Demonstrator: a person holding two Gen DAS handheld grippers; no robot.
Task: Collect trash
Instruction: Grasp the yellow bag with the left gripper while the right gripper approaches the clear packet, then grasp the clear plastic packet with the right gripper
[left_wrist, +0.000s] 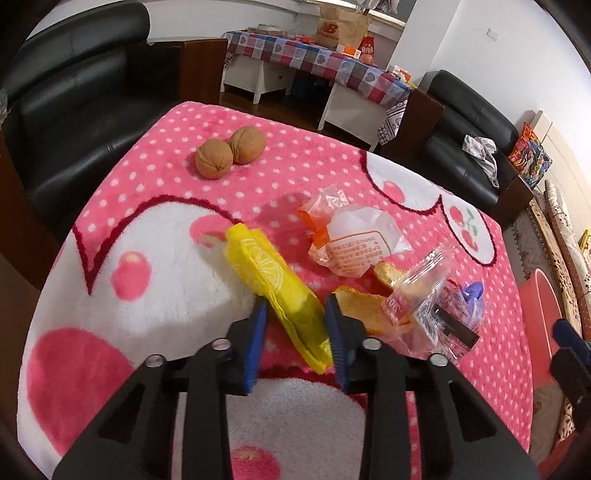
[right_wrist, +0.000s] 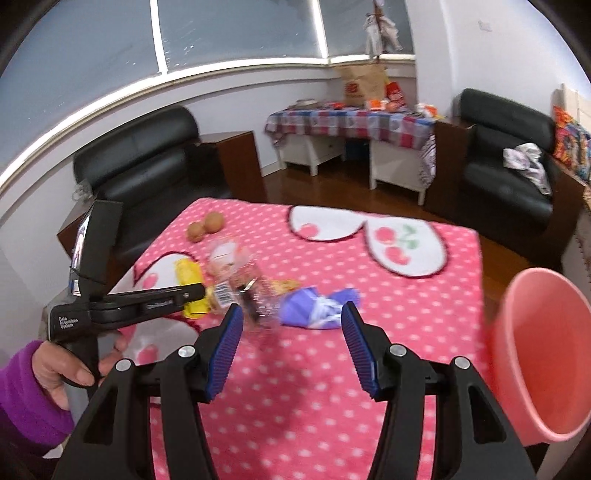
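Note:
My left gripper has its blue fingers on either side of a yellow lemon-print wrapper on the pink blanket; the jaws stand part open around its near end. Beside it lie an orange-and-white wrapper, a clear crinkled wrapper, orange peel pieces and a purple wrapper. My right gripper is open and empty, above the blanket just short of the purple wrapper and the clear wrapper. The left gripper also shows in the right wrist view, at the yellow wrapper.
A pink bin stands at the table's right edge; it also shows in the left wrist view. Two walnuts sit at the far left of the blanket. Black armchairs and a checked side table lie beyond.

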